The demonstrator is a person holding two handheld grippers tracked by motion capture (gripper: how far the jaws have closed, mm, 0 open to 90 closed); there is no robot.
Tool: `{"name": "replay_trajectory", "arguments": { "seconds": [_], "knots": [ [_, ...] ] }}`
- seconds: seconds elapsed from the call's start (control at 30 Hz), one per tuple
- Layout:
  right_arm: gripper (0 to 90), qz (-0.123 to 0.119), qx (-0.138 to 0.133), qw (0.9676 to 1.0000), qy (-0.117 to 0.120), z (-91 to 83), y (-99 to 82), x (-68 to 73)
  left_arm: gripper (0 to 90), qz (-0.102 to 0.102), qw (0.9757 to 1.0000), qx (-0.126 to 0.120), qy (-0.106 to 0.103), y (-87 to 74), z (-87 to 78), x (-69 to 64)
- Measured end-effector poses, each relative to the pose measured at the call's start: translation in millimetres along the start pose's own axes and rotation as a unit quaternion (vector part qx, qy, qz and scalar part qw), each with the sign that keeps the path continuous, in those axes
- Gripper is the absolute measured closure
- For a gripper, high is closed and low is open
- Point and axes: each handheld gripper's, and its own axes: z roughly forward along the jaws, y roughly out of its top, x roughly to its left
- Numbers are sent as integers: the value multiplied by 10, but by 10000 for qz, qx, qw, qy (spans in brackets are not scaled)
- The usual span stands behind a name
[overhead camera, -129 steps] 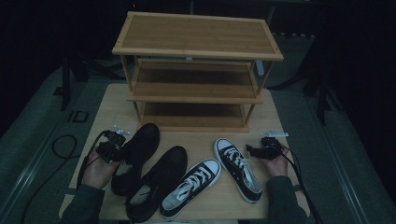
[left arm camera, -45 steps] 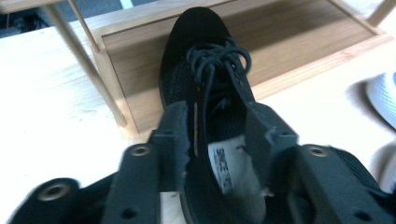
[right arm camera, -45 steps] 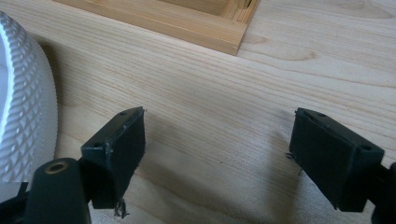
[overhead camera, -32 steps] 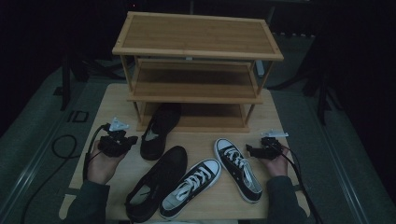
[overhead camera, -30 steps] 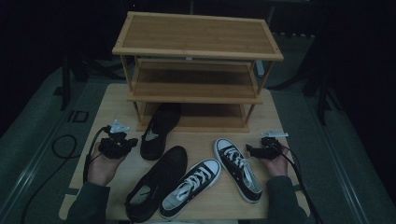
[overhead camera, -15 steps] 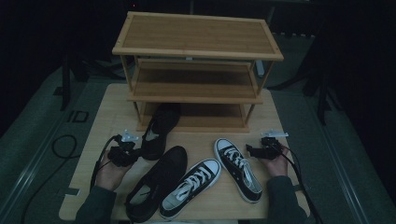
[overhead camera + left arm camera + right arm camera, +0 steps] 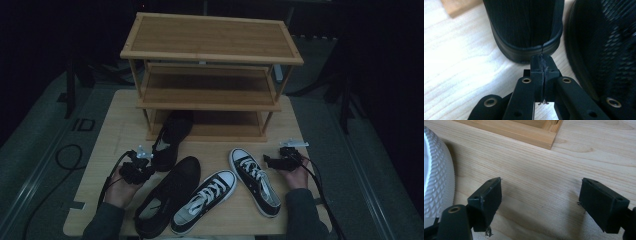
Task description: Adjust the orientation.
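Dark floor lies all around a light wooden counter (image 7: 110, 125). At the back of the counter stands a wooden shoe rack with three shelves (image 7: 210, 50).

Since a few seconds ago, one black shoe with a black sole (image 7: 170, 137) has gone from the front left of the counter to the rack. Its toe now pokes onto the bottom shelf and its heel sticks out in front. The left tool (image 7: 137, 167) held that shoe back then. It has let go, come down and now sits low on the counter, just behind the shoe's heel (image 7: 524, 37). Its two black pads are pressed flat together with nothing between them. They are very close to the heel, but I cannot tell if they touch it.

The right tool (image 7: 272, 161) is in the same spot as before, at the front right of the counter. Its jaws stand wide apart over bare wood, holding nothing.

Just right of the left tool lies a second black shoe with a mesh top (image 7: 167, 197). Next to it lie two black canvas sneakers with white laces, one in the middle (image 7: 205, 200) and one nearer the right tool (image 7: 255, 180). That sneaker's white rubber toe (image 7: 436, 175) is close by the right tool.
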Motion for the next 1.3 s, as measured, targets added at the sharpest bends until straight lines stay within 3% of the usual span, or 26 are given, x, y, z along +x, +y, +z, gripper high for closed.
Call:
{"name": "replay_trajectory", "arguments": {
  "seconds": [0.27, 0.57, 0.8, 0.87, 1.03, 1.3],
  "knots": [
    [184, 1, 0, 10000, 0, 0, 0, 0, 894, 104, 9997, 203, -12, 44, 118, -33],
    [184, 2, 0, 10000, 1, 0, 0, 0, 893, 259, 9996, 145, -28, 178, 129, -85],
    [183, 4, 1, 10000, 2, 0, 1, 0, 893, 293, 9995, 51, 55, 333, 145, -74],
    [184, 5, 1, 10000, 1, 0, 0, 0, 893, 297, 9994, 45, 194, 376, 139, -80],
    [184, 7, -2, 10000, 4, 0, 0, 0, 892, 370, 9988, 88, 305, 465, 140, -70],
    [184, 7, -2, 10000, 3, 0, 0, 0, 884, 446, 9986, 219, 164, 433, 230, -111]
  ]
}}
